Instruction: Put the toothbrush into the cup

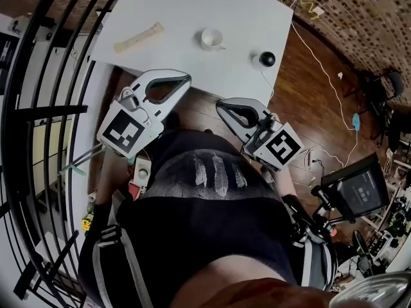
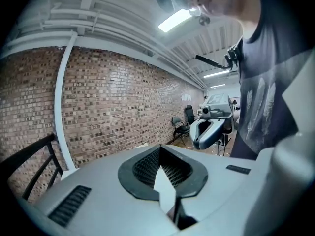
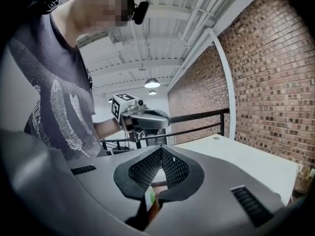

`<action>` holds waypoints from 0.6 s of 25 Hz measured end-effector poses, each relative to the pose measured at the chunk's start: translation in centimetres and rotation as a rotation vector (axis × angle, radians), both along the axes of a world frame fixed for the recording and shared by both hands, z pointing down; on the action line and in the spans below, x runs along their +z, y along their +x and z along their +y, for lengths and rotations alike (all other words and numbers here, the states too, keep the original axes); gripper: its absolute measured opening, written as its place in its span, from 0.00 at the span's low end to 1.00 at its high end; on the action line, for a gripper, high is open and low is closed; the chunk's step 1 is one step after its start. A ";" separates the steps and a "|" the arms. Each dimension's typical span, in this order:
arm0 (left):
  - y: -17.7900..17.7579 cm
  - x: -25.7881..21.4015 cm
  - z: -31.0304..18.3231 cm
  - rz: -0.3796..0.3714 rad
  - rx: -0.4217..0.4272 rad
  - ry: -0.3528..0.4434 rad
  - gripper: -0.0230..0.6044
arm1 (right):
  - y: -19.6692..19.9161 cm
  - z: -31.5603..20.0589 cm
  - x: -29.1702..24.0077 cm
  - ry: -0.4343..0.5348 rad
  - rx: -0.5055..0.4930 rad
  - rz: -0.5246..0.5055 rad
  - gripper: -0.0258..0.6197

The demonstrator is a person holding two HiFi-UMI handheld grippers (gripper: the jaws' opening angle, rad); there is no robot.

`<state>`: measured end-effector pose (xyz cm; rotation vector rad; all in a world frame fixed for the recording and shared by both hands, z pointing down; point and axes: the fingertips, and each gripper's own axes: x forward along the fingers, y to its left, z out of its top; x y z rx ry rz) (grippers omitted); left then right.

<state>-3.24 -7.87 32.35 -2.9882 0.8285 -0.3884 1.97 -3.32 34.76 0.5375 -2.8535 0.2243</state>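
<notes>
**Me:** My head feed shows a white rectangular table [image 1: 192, 11] ahead. What do you see on it?

**Colleague:** A cream plastic toothbrush [image 1: 138, 37] lies flat near the left edge. A white ceramic cup [image 1: 210, 38] with a handle stands upright mid-table, well apart from it. There's a small black-and-white ball-shaped device [image 1: 264, 59] at the near right.

**Me:** My left gripper [image 1: 185, 77] and right gripper [image 1: 221, 105] are both close to the table's near edge, jaw tips meeting.

**Colleague:** Agreed. There's a black metal railing [image 1: 38, 110] on the left and a brick wall [image 1: 359, 11] top right. A thin white cable [image 1: 319, 54] runs across the dark wooden floor [image 1: 302, 111].
</notes>
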 end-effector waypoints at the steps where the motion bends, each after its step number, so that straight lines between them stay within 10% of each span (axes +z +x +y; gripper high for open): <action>1: -0.4 0.2 -0.3 0.005 0.007 -0.003 0.03 | -0.4 -0.4 0.2 0.002 0.006 0.010 0.04; 15: -4.8 3.5 -4.3 0.032 0.015 -0.050 0.03 | -4.1 -4.2 2.2 -0.058 0.078 0.084 0.04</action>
